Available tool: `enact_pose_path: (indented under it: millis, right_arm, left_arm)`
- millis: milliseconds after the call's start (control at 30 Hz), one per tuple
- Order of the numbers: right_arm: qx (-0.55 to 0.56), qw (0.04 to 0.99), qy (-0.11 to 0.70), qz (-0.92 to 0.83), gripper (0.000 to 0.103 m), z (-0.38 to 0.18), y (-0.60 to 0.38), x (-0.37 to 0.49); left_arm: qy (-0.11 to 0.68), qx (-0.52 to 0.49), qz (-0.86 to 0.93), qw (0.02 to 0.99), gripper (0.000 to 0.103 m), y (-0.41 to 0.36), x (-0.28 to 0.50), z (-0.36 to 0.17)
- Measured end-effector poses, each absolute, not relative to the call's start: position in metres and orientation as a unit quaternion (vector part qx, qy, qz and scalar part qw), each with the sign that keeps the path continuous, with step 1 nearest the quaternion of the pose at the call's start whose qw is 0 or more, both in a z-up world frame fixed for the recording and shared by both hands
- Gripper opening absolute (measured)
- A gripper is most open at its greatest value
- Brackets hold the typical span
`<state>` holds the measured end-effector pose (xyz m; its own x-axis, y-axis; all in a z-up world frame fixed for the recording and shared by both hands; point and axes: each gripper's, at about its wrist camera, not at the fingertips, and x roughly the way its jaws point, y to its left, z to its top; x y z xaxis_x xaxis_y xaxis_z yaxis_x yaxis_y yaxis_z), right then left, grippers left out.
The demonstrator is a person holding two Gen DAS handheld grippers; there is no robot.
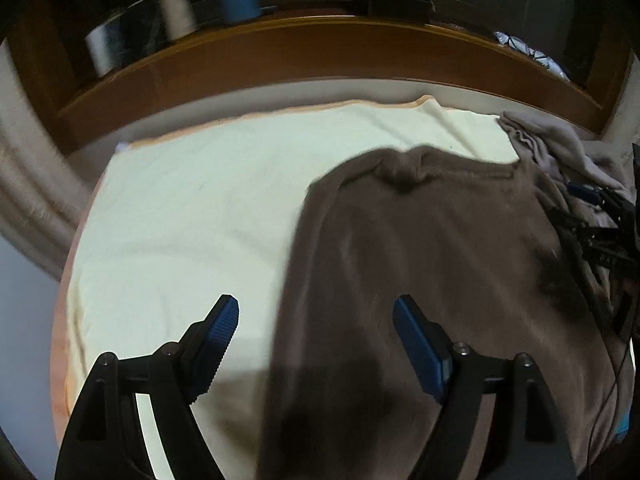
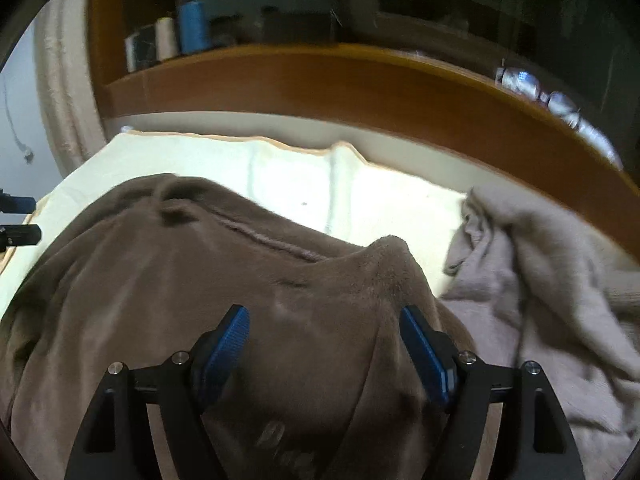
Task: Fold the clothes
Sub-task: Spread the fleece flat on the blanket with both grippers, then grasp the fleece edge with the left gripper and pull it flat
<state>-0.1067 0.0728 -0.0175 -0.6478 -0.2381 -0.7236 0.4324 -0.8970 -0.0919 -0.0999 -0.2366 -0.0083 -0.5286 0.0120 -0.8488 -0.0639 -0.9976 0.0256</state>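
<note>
Partly, motion blur obscures the brown garment (image 2: 280, 300).

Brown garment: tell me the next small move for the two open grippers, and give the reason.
Probably lower the right gripper and close it on the raised ridge of the brown garment just ahead of its fingertips. Both grippers are open and hold nothing, and the left gripper straddles the garment's left edge over the cream sheet. The garment lies bunched, not flat, so it seems to need spreading before a fold.
</note>
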Motion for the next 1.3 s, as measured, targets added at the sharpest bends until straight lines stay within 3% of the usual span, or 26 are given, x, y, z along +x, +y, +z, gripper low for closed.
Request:
enact_pose_path:
  millis: [267,500,567,633,767,833,867,1100,1300]
  right_arm:
    - [0.349,0.234,0.176,-0.890,0.079,-0.004,0.054,0.008]
    - [0.357,0.258,0.161,-0.883,0.079,-0.016,0.040,0.053]
    - [0.364,0.259,0.151,-0.882,0.079,-0.022,0.039,0.059]
    - [0.372,0.258,0.143,-0.880,0.079,-0.029,0.040,0.063]
    - [0.380,0.252,0.135,-0.880,0.079,-0.040,0.043,0.067]
    - [0.380,0.246,0.136,-0.881,0.079,-0.044,0.043,0.067]
    - [0.379,0.243,0.136,-0.882,0.079,-0.045,0.044,0.067]
    - [0.370,0.232,0.134,-0.890,0.079,-0.049,0.046,0.067]
    - [0.365,0.226,0.131,-0.894,0.079,-0.054,0.048,0.067]
  left_arm:
    - [-0.006,-0.503,0.864,-0.001,0.084,-0.298,0.006,-0.043]
    - [-0.053,-0.497,0.865,0.032,0.082,-0.310,0.040,-0.074]
    - [-0.060,-0.497,0.865,0.042,0.075,-0.309,0.044,-0.081]
    - [-0.062,-0.503,0.860,0.053,0.057,-0.306,0.045,-0.088]
    - [-0.048,-0.501,0.862,0.058,0.046,-0.299,0.050,-0.094]
    - [-0.054,-0.504,0.860,0.059,0.015,-0.299,0.050,-0.093]
    - [-0.057,-0.505,0.859,0.060,0.008,-0.299,0.051,-0.093]
    - [-0.039,-0.461,0.887,0.002,0.005,-0.318,0.061,-0.044]
    - [0.024,-0.392,0.912,-0.123,0.005,-0.346,0.048,0.025]
